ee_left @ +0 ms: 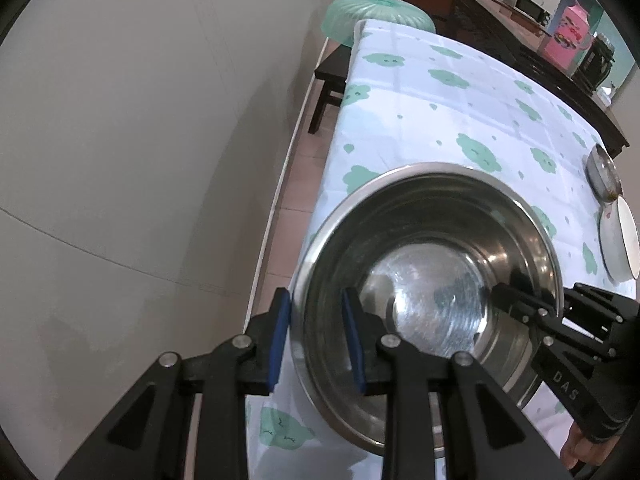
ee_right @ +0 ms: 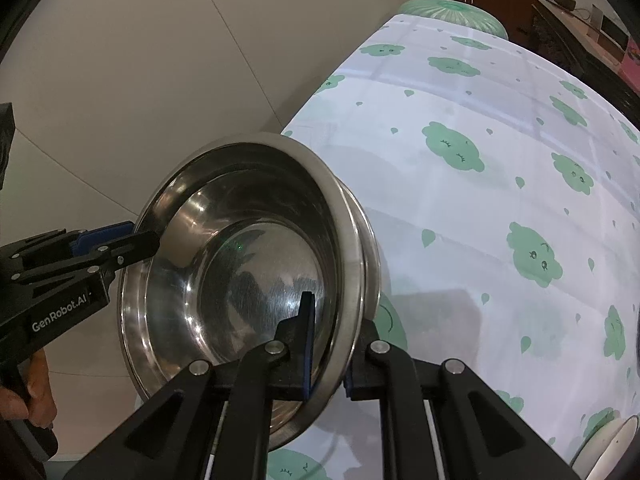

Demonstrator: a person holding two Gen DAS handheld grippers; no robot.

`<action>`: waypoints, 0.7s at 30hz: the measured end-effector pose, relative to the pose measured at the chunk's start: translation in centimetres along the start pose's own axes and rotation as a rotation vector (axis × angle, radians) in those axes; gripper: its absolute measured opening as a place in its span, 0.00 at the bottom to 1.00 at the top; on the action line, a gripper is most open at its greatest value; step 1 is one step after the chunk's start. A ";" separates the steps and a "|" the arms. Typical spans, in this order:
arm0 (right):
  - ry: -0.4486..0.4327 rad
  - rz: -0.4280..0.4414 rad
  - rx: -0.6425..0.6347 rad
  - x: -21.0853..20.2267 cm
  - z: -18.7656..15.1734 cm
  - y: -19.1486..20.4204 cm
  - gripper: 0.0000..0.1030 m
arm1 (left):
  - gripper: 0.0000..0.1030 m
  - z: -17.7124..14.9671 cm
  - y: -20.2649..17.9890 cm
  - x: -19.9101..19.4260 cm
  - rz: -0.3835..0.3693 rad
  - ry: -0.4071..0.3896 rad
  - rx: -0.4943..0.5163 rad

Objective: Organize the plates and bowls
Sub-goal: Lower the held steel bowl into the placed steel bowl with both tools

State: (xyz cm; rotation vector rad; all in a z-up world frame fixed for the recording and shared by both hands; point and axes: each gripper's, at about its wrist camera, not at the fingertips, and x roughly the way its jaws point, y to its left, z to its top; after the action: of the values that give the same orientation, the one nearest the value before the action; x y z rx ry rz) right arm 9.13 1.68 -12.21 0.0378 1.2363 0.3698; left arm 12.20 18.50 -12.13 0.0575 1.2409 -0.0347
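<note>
A stainless steel bowl (ee_left: 432,264) (ee_right: 240,264) sits tilted inside a second steel bowl (ee_right: 370,256) at the near left corner of the table, on a cloth (ee_left: 440,100) printed with green clouds. My left gripper (ee_left: 316,296) (ee_right: 142,236) straddles the top bowl's left rim, one blue pad outside and one inside, with a gap showing on both sides of the rim. My right gripper (ee_right: 336,320) (ee_left: 552,300) is shut on the opposite rim, one pad inside the bowl and its other finger outside. A person's hand holds each gripper handle.
The table's left edge runs just beside the bowls, with floor tiles and a wall beyond. A steel dish (ee_left: 602,172) and white crockery (ee_left: 624,240) (ee_right: 612,448) sit at the right. A green basin (ee_left: 376,16), dark stool (ee_left: 332,76) and sideboard (ee_left: 520,32) stand behind.
</note>
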 end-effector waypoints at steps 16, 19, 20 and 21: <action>-0.023 0.019 0.008 -1.0 -0.3 0.3 0.12 | 0.27 -0.4 0.1 -0.3 0.000 -0.006 -0.005; -0.023 0.021 0.013 -1.1 -0.3 0.3 0.12 | 0.27 -0.4 -0.1 -0.4 0.000 -0.010 -0.004; -0.024 0.021 0.013 -1.1 -0.3 0.2 0.12 | 0.27 -0.4 -0.2 -0.4 0.001 -0.012 -0.002; -0.025 0.020 0.013 -1.2 -0.3 0.2 0.12 | 0.27 -0.4 -0.2 -0.5 -0.001 -0.014 -0.001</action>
State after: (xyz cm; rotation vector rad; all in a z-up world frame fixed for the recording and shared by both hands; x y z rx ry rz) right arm 8.43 1.49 -11.20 0.0654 1.2148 0.3779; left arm 11.62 18.30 -11.81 0.0557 1.2273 -0.0351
